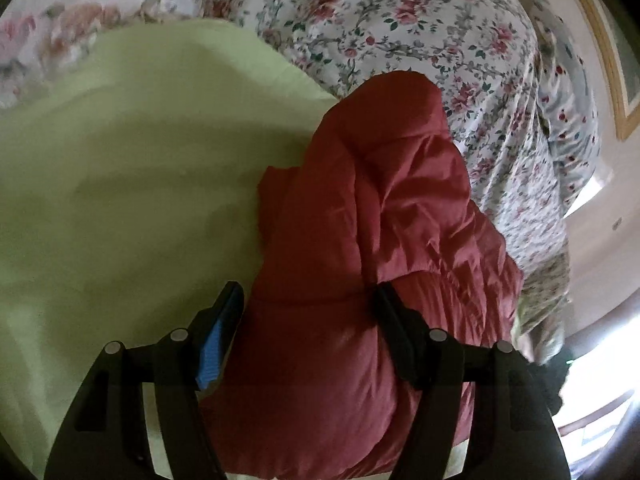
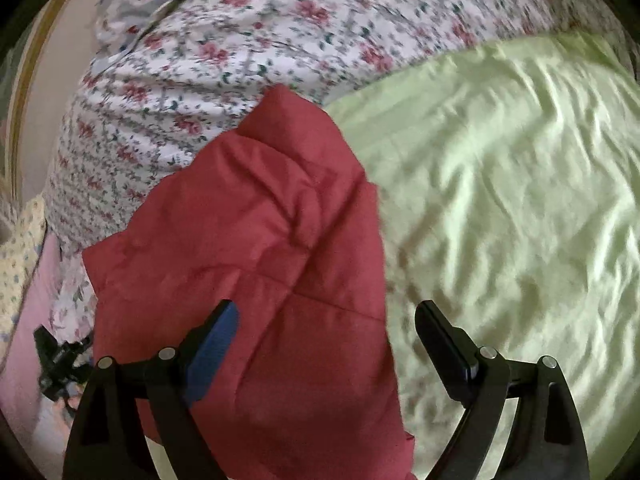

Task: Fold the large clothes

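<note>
A red quilted jacket lies bunched in a long heap on a pale green sheet. In the left wrist view my left gripper hovers low over the jacket's near end. Puffy fabric bulges up between its fingers, and the right finger sits against a fold. The blue pad on the other finger shows bare beside the fabric. In the right wrist view the same jacket has a flat folded panel. My right gripper stands wide open above its right edge, one finger over red fabric, the other over the green sheet.
A floral bedcover rises behind the jacket, seen too in the right wrist view as floral bedcover. A small black object lies on pink cloth at the left. A framed picture hangs on the wall; bright light comes from the lower right.
</note>
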Available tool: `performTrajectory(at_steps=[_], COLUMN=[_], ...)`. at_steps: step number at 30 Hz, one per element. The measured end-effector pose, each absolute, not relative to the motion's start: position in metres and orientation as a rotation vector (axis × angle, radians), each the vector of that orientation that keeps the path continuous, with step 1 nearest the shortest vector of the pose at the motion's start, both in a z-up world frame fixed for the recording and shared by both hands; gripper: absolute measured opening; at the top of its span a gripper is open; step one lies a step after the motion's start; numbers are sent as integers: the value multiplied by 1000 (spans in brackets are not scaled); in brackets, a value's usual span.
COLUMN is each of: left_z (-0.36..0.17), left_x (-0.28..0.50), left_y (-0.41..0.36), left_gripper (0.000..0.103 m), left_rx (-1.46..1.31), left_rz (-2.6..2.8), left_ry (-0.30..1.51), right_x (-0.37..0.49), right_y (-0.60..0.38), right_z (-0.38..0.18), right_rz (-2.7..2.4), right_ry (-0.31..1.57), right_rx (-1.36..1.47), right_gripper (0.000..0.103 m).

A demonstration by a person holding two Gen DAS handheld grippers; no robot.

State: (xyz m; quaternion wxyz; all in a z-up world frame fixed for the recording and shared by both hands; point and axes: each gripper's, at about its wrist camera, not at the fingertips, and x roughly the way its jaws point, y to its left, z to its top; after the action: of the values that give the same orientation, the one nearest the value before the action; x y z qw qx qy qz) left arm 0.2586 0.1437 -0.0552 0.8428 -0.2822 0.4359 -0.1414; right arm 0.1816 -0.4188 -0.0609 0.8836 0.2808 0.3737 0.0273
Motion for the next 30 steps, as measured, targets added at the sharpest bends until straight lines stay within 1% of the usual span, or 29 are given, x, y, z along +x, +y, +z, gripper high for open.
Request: performTrajectory(at_steps=[5,7,9,11,15,16,17,18,19,21,23,26,30], left_z=[-69,-74,-78,-83,-88,-87,-85,-81,-79,-71,-59,-45,-24], left_x=[269,273,277,284,290,290,290,289,288,284,276,264,241], left_y=[147,146,144,140,132,128,125,121,119,114,110,109,111], left_gripper=[83,83,86,86,87,86,82,73,70,54,47,41,39], left_rx=[-677,-704,-728,-768,-781,-762,-735,-704,-689,-647,-590,-559,-531], left_rz=[-327,-347,-363,-396,-424,-427,-426,-430,-433,-441,-444,-455,-488], left_ry=[946,952,963,977,995,994,992,988,985,973,952,926,893], right_x=[190,195,200,206,217,219,221,222,223,221,218,208,190], right_y=[-430,-431,-430,-428,-418,-415,-410,-407,-404,-403,-403,-400,-394], right_z=[-82,-87,-91,-94,-95,-95,-95,-94,-93,-90,-86,-75,-57], right_rz=[113,142,166,194,239,249,262,265,258,258,259,259,272], right_ry=[806,811,816,826,848,856,863,867,873,871,863,849,838], right_rx=[720,757,781,801,793,789,783,777,765,764,765,759,745], right_gripper=[91,92,93,98,97,95,92,87,82,74,58,44,39])
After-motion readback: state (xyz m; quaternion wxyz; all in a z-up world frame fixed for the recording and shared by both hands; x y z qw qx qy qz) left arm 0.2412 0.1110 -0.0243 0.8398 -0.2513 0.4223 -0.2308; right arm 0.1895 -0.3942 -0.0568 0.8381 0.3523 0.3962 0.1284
